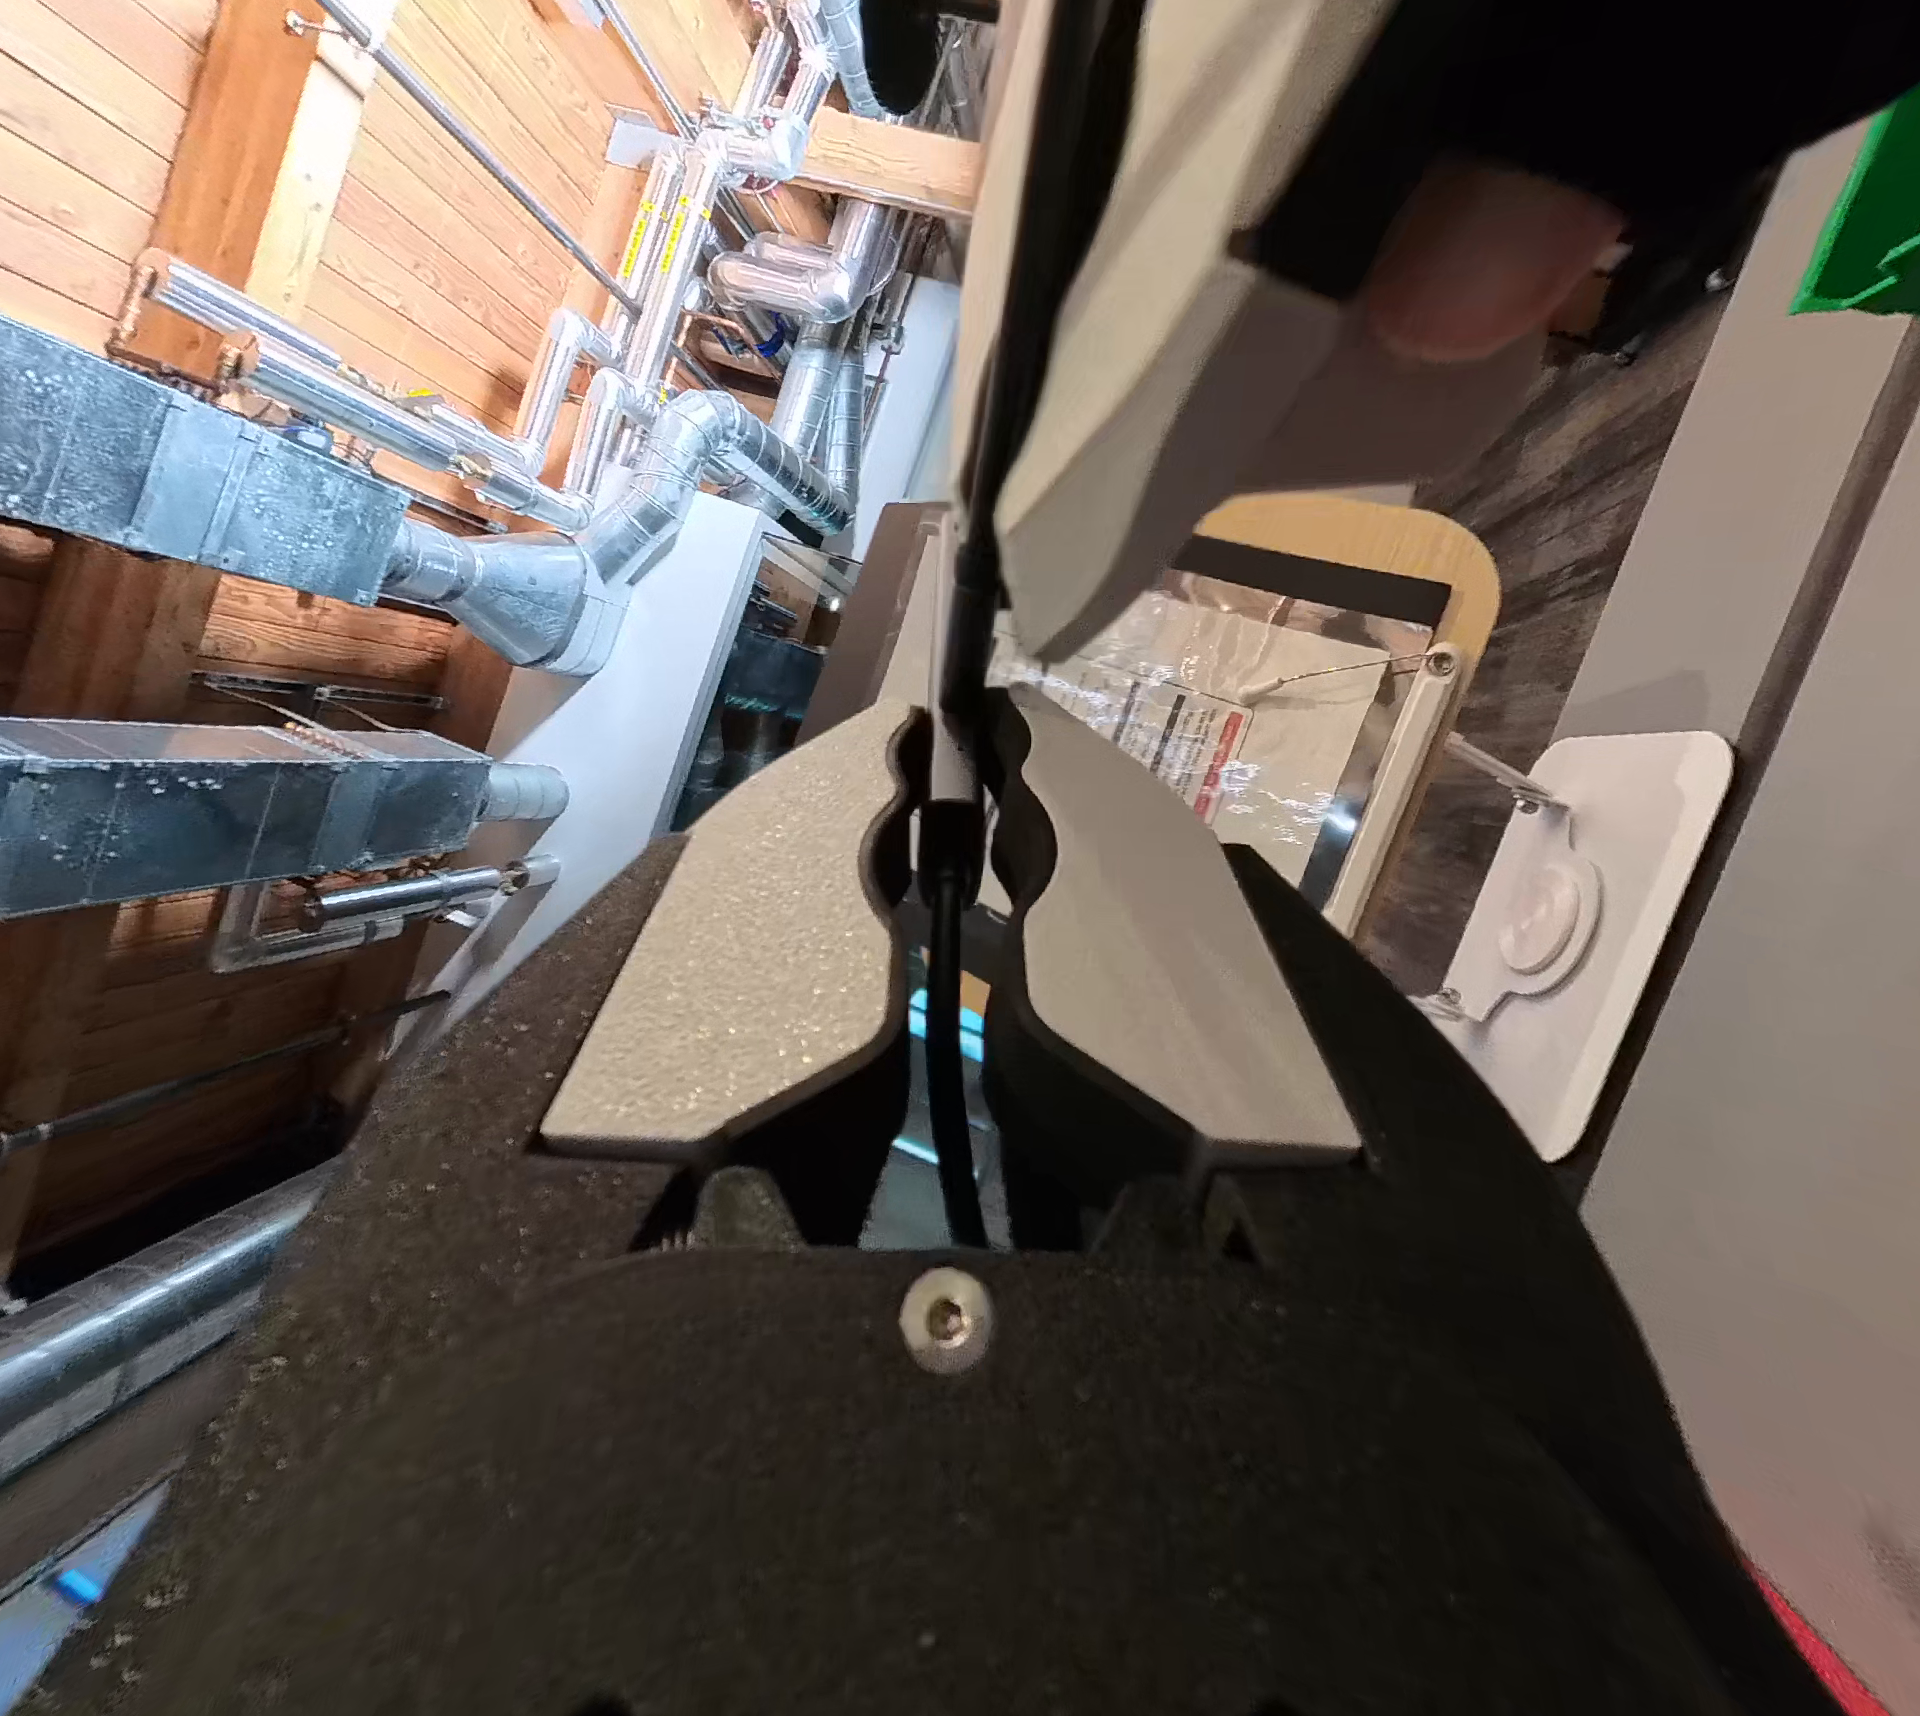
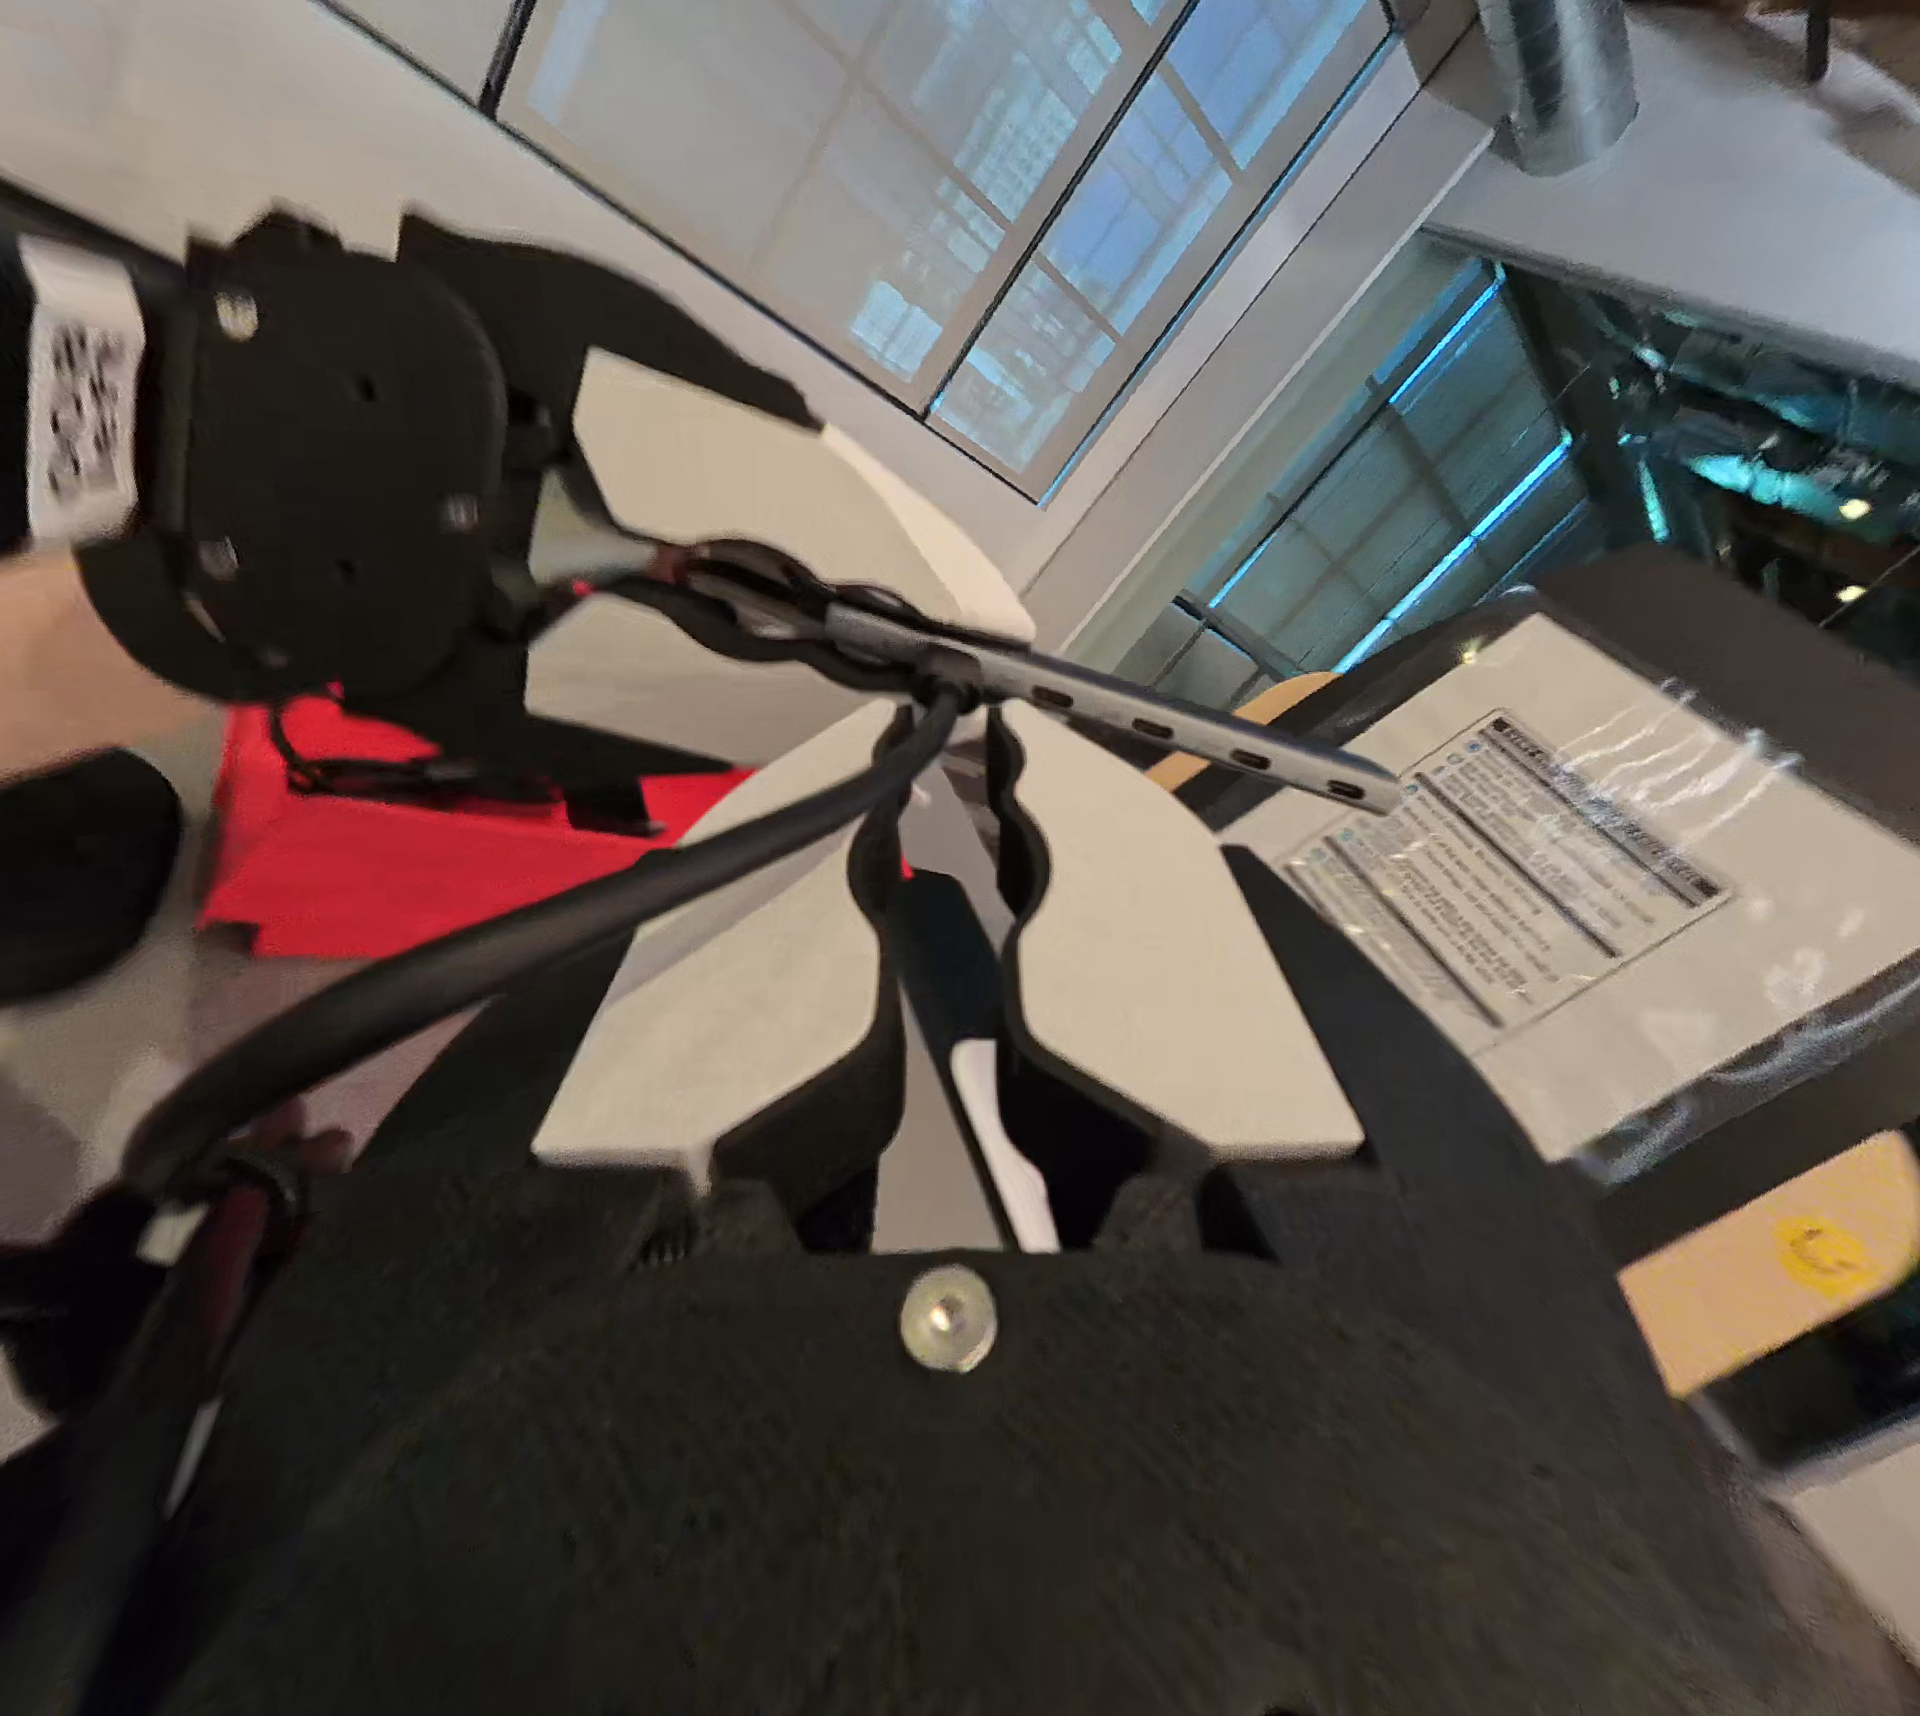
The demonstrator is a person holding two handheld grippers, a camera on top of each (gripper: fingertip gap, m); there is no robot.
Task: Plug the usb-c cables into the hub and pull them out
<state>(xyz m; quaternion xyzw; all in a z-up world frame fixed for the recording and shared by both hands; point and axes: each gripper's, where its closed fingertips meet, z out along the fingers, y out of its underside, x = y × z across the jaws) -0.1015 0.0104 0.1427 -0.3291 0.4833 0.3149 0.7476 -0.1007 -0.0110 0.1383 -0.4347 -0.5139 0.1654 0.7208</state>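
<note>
Pinching at frame centre: your left gripper [image 1: 951, 793] clamps the slim grey metal hub [image 2: 1164, 716]; your right gripper [image 2: 951, 731] clamps a black usb-c cable [image 2: 540, 934] plug.

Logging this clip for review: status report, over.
Left gripper shut on hub, held in the air. Right gripper pinching usb-c cable at its plug, seated in hub. Other ports empty. Nothing in the way.

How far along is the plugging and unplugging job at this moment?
Done: one black cable looks seated in the hub's side. In hand: the left gripper clamps the hub's end, the right gripper is at that plug. Left: four ports look empty.
</note>
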